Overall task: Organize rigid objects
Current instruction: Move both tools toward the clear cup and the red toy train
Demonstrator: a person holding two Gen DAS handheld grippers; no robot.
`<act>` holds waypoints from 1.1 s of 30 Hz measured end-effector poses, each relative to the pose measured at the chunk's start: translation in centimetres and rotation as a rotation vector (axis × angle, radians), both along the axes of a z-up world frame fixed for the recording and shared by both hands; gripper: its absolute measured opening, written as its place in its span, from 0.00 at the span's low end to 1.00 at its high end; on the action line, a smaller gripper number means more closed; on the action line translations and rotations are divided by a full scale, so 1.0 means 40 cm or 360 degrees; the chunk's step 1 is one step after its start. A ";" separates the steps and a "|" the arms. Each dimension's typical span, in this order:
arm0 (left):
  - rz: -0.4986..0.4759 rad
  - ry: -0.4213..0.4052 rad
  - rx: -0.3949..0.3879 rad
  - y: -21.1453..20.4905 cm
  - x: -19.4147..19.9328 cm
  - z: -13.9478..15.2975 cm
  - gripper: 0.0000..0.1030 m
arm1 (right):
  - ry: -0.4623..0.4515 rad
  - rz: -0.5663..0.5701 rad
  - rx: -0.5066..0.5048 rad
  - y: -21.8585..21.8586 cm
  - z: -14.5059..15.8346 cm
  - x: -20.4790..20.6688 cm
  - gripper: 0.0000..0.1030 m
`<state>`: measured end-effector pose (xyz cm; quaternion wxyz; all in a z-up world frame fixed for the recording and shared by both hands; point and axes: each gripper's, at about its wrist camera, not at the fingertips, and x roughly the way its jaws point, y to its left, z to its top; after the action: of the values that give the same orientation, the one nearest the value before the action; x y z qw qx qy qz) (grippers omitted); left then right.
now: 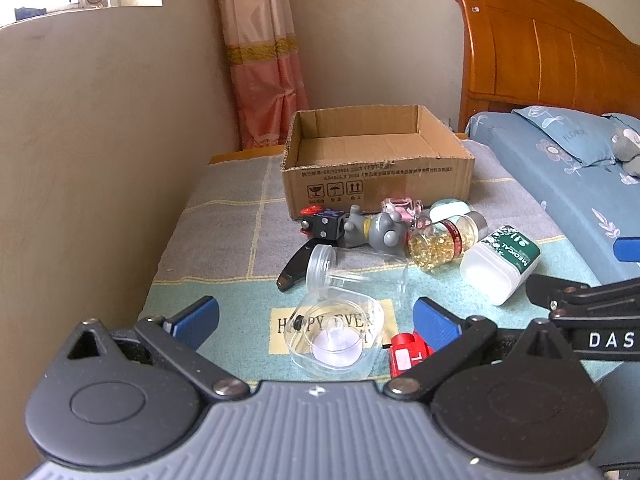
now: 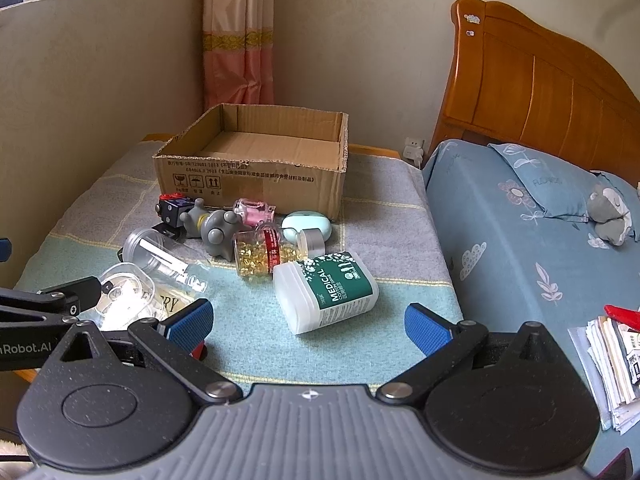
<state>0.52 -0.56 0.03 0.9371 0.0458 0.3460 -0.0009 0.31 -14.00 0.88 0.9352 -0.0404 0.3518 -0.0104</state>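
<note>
Cluttered worktop beside a bed
Checked cloth covers it; cardboard box stands empty; left gripper and right gripper gape wide, holding nothing.

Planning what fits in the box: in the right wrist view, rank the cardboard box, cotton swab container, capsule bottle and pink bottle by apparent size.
1. cardboard box
2. cotton swab container, though it lies nearest the camera
3. capsule bottle
4. pink bottle
</note>
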 end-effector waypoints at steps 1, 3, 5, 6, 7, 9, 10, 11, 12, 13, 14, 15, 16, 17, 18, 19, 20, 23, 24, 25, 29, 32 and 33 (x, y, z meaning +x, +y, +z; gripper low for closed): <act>-0.0007 0.0003 0.0000 0.001 0.002 0.000 0.99 | 0.0003 0.0001 0.0003 -0.001 -0.001 0.001 1.00; -0.0023 0.0009 -0.0007 0.002 0.006 -0.001 0.99 | 0.0006 0.0003 0.0006 -0.004 -0.001 0.004 1.00; -0.0040 0.0013 -0.0020 0.006 0.012 -0.002 0.99 | 0.0007 0.0005 0.0002 -0.004 -0.001 0.006 1.00; -0.0048 0.0014 -0.0025 0.006 0.014 -0.002 0.99 | 0.0006 0.0008 0.0000 -0.004 -0.001 0.009 1.00; -0.0058 0.0015 -0.0029 0.008 0.017 -0.003 0.99 | 0.0007 0.0011 0.0001 -0.004 -0.002 0.012 1.00; -0.0076 0.0022 -0.0023 0.008 0.023 -0.007 0.99 | 0.0010 0.0020 0.0003 -0.005 -0.002 0.017 1.00; -0.0089 0.0023 -0.0022 0.009 0.025 -0.009 0.99 | 0.0012 0.0026 0.0002 -0.005 -0.004 0.019 1.00; -0.0102 0.0024 -0.0021 0.008 0.027 -0.011 0.99 | 0.0016 0.0032 -0.0001 -0.004 -0.005 0.022 1.00; -0.0117 0.0027 -0.0020 0.009 0.030 -0.014 0.99 | 0.0014 0.0039 -0.0005 -0.004 -0.007 0.023 1.00; -0.0131 0.0034 -0.0019 0.011 0.033 -0.018 0.99 | 0.0011 0.0045 -0.0008 -0.004 -0.009 0.024 1.00; -0.0143 0.0043 -0.0019 0.011 0.036 -0.022 0.99 | 0.0015 0.0053 -0.0008 -0.004 -0.012 0.026 1.00; -0.0157 0.0050 -0.0021 0.013 0.039 -0.028 0.99 | 0.0017 0.0064 -0.0006 -0.004 -0.014 0.028 1.00; -0.0170 0.0059 -0.0023 0.016 0.042 -0.033 0.99 | 0.0016 0.0077 -0.0003 -0.005 -0.016 0.030 1.00; -0.0180 0.0068 -0.0025 0.019 0.045 -0.038 0.99 | 0.0013 0.0097 -0.0001 -0.005 -0.019 0.031 1.00; -0.0189 0.0077 -0.0026 0.022 0.048 -0.044 0.99 | 0.0008 0.0120 -0.0002 -0.004 -0.021 0.032 1.00; -0.0201 0.0089 -0.0023 0.024 0.050 -0.050 0.99 | 0.0003 0.0148 -0.0004 -0.004 -0.024 0.032 1.00; -0.0214 0.0098 -0.0022 0.027 0.053 -0.056 0.99 | 0.0001 0.0183 -0.0006 -0.004 -0.027 0.031 1.00; -0.0251 0.0130 -0.0018 0.034 0.062 -0.077 0.99 | 0.0008 0.0273 -0.0010 -0.008 -0.046 0.031 1.00; -0.0263 0.0142 -0.0015 0.037 0.066 -0.085 0.99 | 0.0016 0.0299 0.0000 -0.010 -0.053 0.031 1.00; -0.0274 0.0160 -0.0016 0.041 0.071 -0.095 0.99 | 0.0024 0.0322 0.0014 -0.013 -0.060 0.032 1.00; -0.0310 0.0216 -0.0045 0.061 0.085 -0.128 0.99 | 0.0082 0.0458 0.0091 -0.023 -0.103 0.040 1.00; -0.0357 0.0223 -0.0039 0.069 0.086 -0.142 0.99 | 0.0130 0.0559 0.0096 -0.017 -0.138 0.042 1.00; -0.0367 0.0222 -0.0034 0.071 0.086 -0.147 0.99 | 0.0147 0.0587 0.0091 -0.015 -0.147 0.043 1.00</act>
<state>3.95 2.26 -5.86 0.9048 0.0750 0.4029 -0.1154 2.05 -14.59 -5.02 0.9049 -0.0781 0.3810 0.1729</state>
